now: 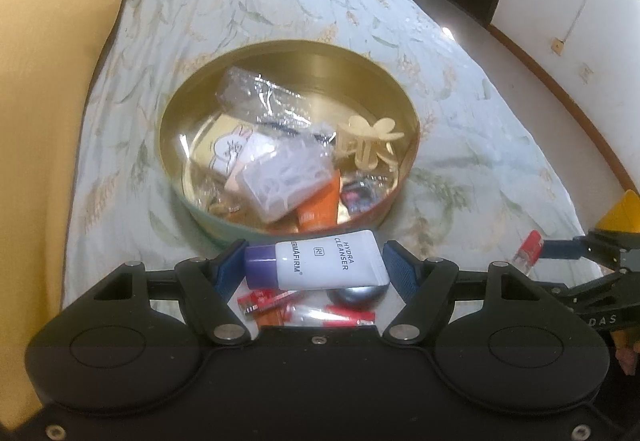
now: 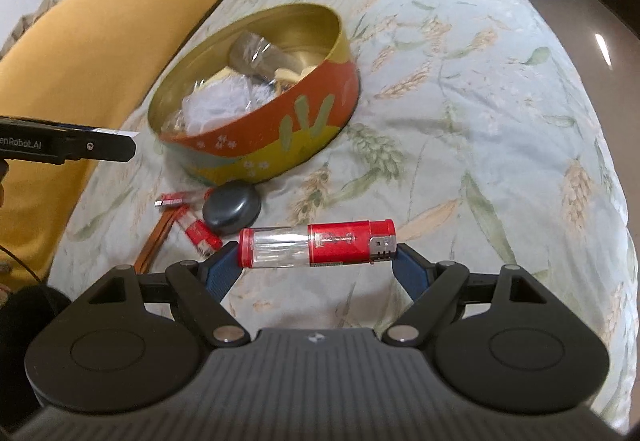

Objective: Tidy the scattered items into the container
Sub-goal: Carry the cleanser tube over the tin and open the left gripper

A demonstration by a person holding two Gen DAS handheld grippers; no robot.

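Left gripper [image 1: 316,267] clamps a white cleanser tube with purple cap [image 1: 320,265] just before the round gold tin's [image 1: 288,53] near rim. Right gripper [image 2: 318,261] grips a red-and-clear lighter [image 2: 316,247] endwise above open floral bedspread [image 2: 480,121].

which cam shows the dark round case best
The right wrist view: the dark round case lies whole and unobstructed on the bedspread beside the tin. In the left wrist view only a sliver shows beneath the cleanser tube held by the left gripper.
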